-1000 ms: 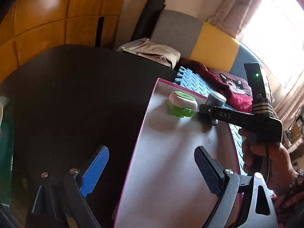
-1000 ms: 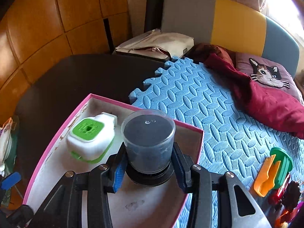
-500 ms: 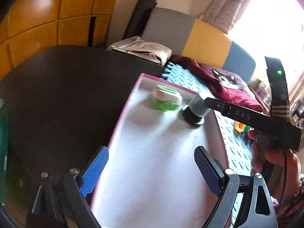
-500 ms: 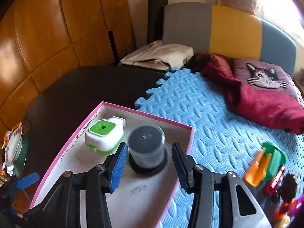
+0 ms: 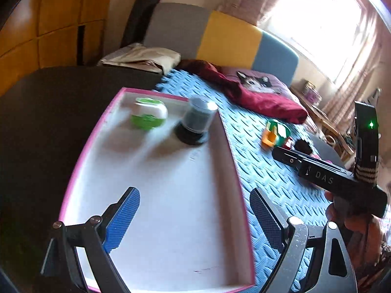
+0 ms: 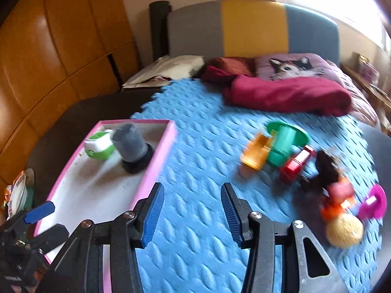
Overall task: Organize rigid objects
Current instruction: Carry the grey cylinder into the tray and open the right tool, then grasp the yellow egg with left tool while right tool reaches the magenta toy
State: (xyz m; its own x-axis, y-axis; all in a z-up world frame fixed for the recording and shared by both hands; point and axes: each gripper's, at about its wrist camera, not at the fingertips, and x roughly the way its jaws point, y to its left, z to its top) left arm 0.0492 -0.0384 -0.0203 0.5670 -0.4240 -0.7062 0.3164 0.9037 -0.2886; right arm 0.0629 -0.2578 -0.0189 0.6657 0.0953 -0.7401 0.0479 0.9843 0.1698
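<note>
We see the blue foam mat filling the centre and lower right of the right wrist view, its puzzle edge lying on a dark bed surface that takes the left side of the left wrist view. At the top centre stands a headboard in grey, yellow and blue panels, with a crimson blanket and a cat-print pillow below it.

The pink-rimmed tray sits at centre of the left wrist view. In its far end a grey-topped jar on a black base stands upright just beside a white and green container; whether they touch we cannot tell.

Our left claw is spread wide above the tray's near end, holding nothing. Our right claw is also spread and empty, over bare mat at bottom centre. In the left wrist view its black body reads "DAS" at the right edge.

At the right of the right wrist view lies a blurred toy cluster: a green funnel-shaped piece touching an orange piece, a red block, a magenta ring and a tan ball.
</note>
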